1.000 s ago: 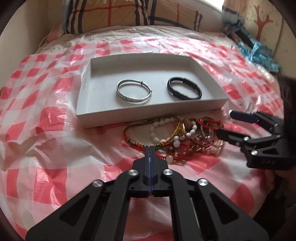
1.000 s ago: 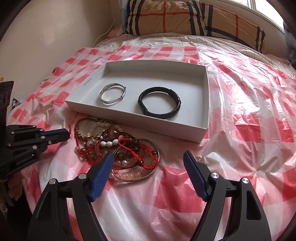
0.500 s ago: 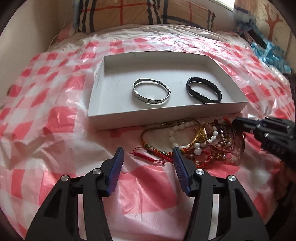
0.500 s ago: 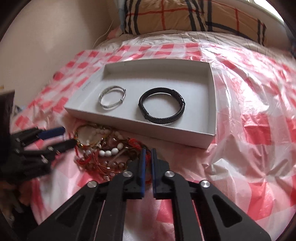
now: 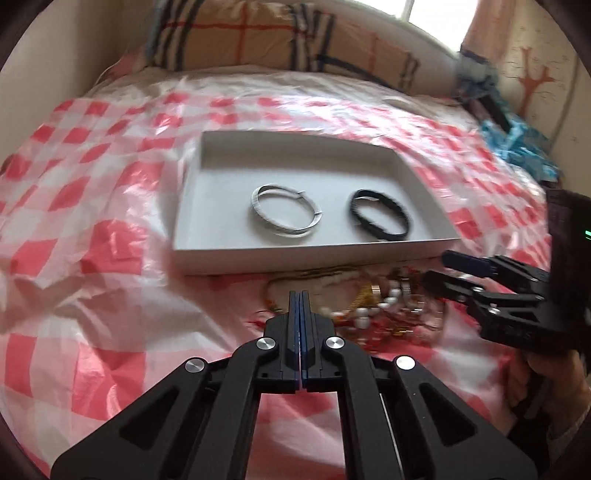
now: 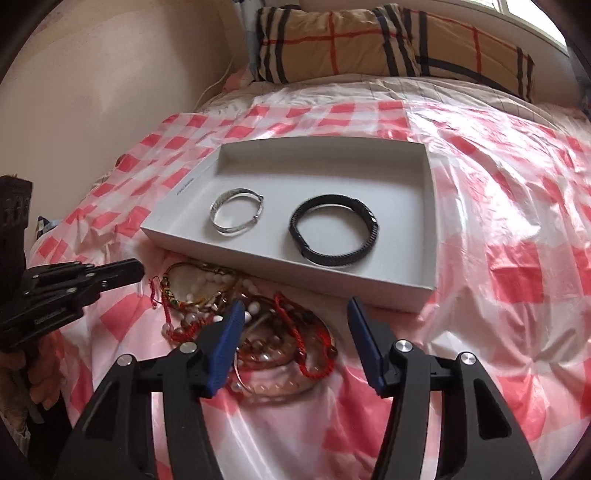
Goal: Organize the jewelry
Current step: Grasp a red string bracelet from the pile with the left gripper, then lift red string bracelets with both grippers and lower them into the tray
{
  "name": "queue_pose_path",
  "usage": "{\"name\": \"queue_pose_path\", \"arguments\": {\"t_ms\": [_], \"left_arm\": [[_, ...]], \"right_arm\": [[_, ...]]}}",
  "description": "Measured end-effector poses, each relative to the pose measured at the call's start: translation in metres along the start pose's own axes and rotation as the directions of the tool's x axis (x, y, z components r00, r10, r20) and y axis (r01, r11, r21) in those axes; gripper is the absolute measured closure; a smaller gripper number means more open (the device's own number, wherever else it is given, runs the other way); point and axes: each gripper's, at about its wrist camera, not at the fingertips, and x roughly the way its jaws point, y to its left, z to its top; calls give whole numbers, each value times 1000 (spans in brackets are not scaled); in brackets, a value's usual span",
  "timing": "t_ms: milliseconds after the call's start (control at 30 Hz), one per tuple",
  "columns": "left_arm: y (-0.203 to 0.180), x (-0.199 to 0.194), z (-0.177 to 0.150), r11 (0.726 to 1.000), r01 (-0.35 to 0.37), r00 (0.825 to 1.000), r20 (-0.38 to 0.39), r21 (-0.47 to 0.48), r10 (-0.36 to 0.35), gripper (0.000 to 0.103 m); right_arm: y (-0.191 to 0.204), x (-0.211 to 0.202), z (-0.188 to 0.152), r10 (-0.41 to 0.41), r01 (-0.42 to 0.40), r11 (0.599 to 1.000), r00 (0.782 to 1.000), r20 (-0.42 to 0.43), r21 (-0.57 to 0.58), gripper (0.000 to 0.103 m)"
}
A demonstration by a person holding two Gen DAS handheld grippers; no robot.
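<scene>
Checked sheet [image 6: 517,206] bears tray [image 6: 430,206]; tangled bracelets [image 6: 266,317] under open right gripper [image 6: 295,325]

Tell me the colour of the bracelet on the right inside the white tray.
Black bracelet, clearest in the right wrist view.

A home bedroom is shown: a bed covered w/ red-checked plastic sheet [image 6: 517,206], a plaid pillow [image 6: 388,40] laid at the head, a window [image 5: 436,14] seen behind.
</scene>
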Motion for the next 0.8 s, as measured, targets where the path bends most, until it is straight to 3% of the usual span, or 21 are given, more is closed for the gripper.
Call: {"name": "queue_pose_path", "arguments": {"t_ms": [33, 67, 100, 133, 167, 200, 233, 267, 400, 467, 567, 633, 800], "left_arm": [[2, 4, 0, 1000, -7, 1000, -9, -10, 7, 89], [1, 6, 1, 1000, -20, 1000, -7, -16, 20, 69], [0, 8, 2, 999, -50, 999, 5, -11, 50, 49], [-3, 10, 2, 996, -91, 996, 20, 7, 91, 48], [-6, 15, 1, 993, -111, 994, 9, 32, 110, 49], [-9, 22, -1, 991, -116, 993, -31, 67, 118, 73], [-13, 31, -4, 989, -105, 990, -83, 107, 114, 91], [-19, 32, -7, 982, -117, 988, -84, 150, 131, 99], [-24, 19, -9, 985, -20, 996, -81, 170, 34, 101], [-21, 4, -7, 987, 70, 997, -41, 148, -64, 101], [-18, -27, -2, 966, 227, 970, 62, 123, -236, 101], [-16, -37, 0, 950, 295, 947, 104, 105, -305, 101], [-3, -33, 1, 971, 237, 964, 119, 32, -239, 101]], "right_arm": [[1, 7, 1, 7, -7, 1000, 1000, -14, 1, 47], [-1, 13, 2, 4, -3, 1000, 1000, -30, 11, 49], [-5, 20, 2, 0, 2, 1000, 999, -53, 30, 62], [-9, 26, 2, 9, -5, 998, 997, -73, 57, 66], [-13, 26, 3, 16, -10, 997, 997, -70, 80, 74], [-15, 24, 3, 29, -23, 996, 997, -66, 90, 91], [-17, 22, 3, 27, -21, 995, 998, -64, 94, 97], [-18, 20, 3, 29, -23, 995, 998, -58, 98, 97], [-26, 6, 4, 91, -86, 984, 996, -23, 156, 97], [-31, -5, 4, 110, -109, 978, 994, 4, 180, 97], [-43, -22, -2, 151, -156, 960, 988, 38, 234, 97], [-51, -32, -4, 159, -170, 950, 985, 61, 260, 97], [-51, -30, -2, 163, -170, 951, 985, 49, 258, 97]]}}
